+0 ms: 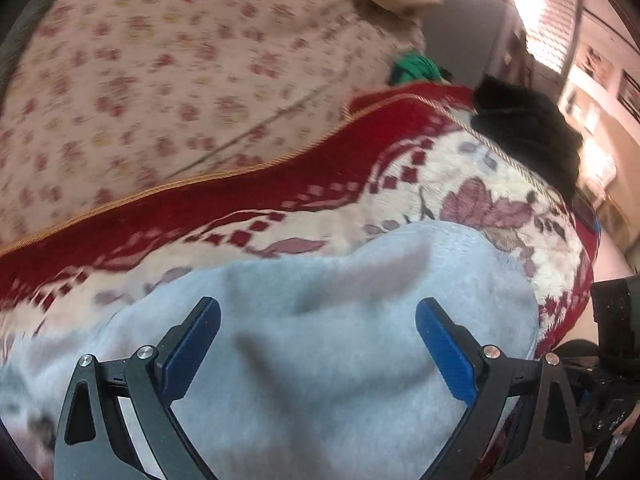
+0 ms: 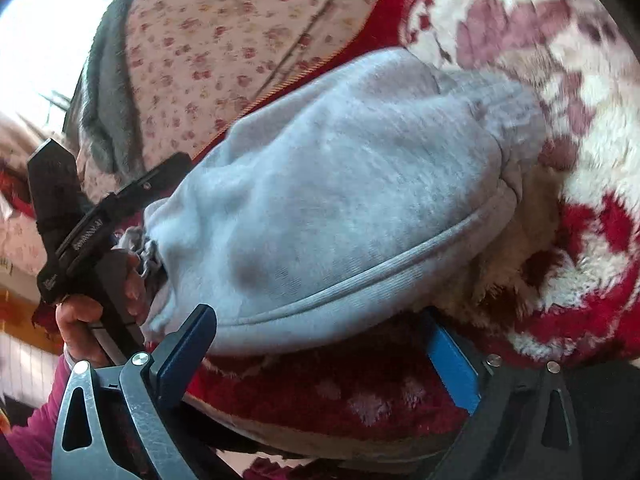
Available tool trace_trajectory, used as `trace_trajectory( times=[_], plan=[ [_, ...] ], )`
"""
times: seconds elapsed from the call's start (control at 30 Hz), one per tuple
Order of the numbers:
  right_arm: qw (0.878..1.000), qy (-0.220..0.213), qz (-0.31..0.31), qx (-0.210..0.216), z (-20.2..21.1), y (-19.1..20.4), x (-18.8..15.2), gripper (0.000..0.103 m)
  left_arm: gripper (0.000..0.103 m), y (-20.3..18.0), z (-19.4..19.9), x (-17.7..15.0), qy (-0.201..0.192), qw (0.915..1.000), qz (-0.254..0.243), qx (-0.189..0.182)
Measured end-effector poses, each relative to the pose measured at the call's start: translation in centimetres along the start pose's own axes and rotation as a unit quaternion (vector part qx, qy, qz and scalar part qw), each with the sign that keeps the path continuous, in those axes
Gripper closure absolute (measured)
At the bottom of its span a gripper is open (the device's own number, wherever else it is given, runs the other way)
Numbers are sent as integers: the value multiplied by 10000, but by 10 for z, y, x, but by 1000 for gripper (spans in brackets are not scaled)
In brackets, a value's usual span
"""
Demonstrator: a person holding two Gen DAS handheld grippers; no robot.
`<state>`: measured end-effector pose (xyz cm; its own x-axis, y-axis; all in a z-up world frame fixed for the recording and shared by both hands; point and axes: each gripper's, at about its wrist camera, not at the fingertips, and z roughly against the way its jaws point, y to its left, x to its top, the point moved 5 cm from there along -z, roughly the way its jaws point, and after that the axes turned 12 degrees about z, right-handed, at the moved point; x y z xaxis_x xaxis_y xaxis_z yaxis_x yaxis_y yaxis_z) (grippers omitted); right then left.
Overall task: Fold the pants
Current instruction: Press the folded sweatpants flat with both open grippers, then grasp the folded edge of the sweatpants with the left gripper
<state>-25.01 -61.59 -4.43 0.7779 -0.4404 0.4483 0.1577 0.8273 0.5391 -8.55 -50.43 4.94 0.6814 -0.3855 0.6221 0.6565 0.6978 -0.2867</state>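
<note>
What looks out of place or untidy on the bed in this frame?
The light grey fleece pants lie bunched and rumpled on the red floral plush blanket, not flat. A black garment and a green cloth sit crumpled at the blanket's far edge. Nothing looks damaged or spilled.

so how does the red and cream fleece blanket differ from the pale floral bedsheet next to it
The red and cream fleece blanket looks plush and fuzzy; the pale floral bedsheet looks thin and smooth. The blanket has large mauve flowers inside a deep red border with gold cord trim; the bedsheet has small scattered reddish sprigs. The light grey fleece pants lie on the blanket, not on the bedsheet. Both are floral bedding.
</note>
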Motion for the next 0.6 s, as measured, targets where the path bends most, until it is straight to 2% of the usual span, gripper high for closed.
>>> trace_trajectory(
  times=[0.2, 0.37, 0.53, 0.6],
  plan=[
    [9986, -352, -351, 173, -11, -11, 12, 0, 5, -20, -38, 14, 562, 9973, -399, -262],
    [9965, -643, -439, 293, -9, -16, 15, 0, 5, -24, -75, 24, 891, 9942, -601, -65],
    [9948, -848, -342, 449, -5, -11, 16, 0, 5, -31, -109, 25, 1422, 9872, -679, -247],
    [9931, -968, -322, 573, -2, -8, 19, 6, 5, -36, -118, 24, 1567, 9839, -771, -366]
  ],
)
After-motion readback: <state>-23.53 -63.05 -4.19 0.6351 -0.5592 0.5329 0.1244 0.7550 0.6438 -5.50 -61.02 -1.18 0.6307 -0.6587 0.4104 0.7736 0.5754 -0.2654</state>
